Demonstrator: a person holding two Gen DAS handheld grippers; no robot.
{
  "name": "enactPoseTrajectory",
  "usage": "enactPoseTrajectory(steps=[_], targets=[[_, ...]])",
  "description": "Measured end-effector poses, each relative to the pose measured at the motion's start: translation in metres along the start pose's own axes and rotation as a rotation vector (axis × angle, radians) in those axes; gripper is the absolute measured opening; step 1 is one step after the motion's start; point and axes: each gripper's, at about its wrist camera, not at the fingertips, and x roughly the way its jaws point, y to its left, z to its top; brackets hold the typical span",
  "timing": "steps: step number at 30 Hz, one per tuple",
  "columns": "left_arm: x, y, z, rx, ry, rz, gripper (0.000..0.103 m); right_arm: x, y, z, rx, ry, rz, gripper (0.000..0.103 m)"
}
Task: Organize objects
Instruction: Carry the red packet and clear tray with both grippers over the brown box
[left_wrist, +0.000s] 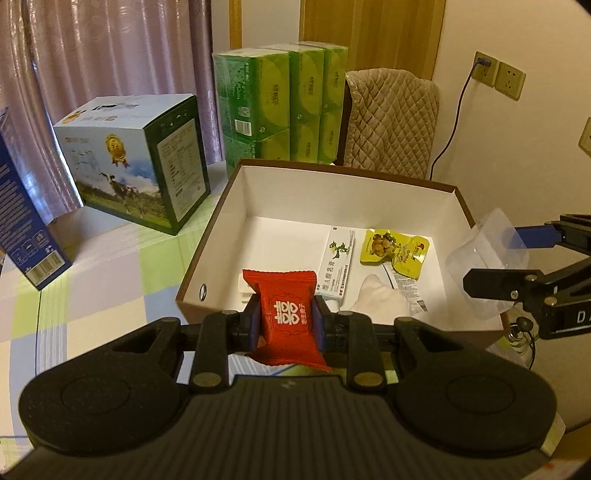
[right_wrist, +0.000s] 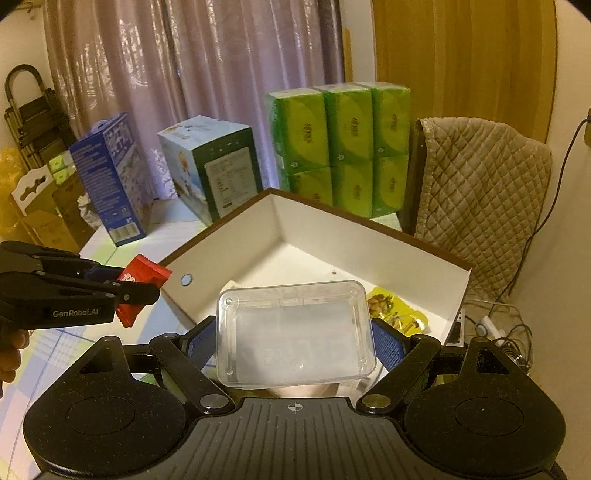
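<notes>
Red packet (left_wrist: 286, 317) clamped in left hand-held gripper (left_wrist: 284, 321), right hand-held gripper (right_wrist: 295, 341) level, gripping clear tub (right_wrist: 295, 332)

blue carton (left_wrist: 26, 218) cut off left, white pouch (left_wrist: 380, 295) partly hidden

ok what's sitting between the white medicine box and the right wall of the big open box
A yellow snack packet lies between the white medicine box and the open box right wall, with bare floor on its far side. The left wrist view shows it best.
</notes>
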Motion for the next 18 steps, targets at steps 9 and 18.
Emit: enactPoseTrajectory(steps=[9, 18], targets=[[0.032, -0.005, 0.018, 0.026, 0.024, 0.0, 0.023, 0.025, -0.016, 0.008, 0.007, 0.024, -0.027, 0.083], [0.068, -0.008, 0.035, 0.053, 0.056, 0.009, 0.023, 0.06, -0.034, 0.018, 0.035, 0.061, -0.057, 0.083]])
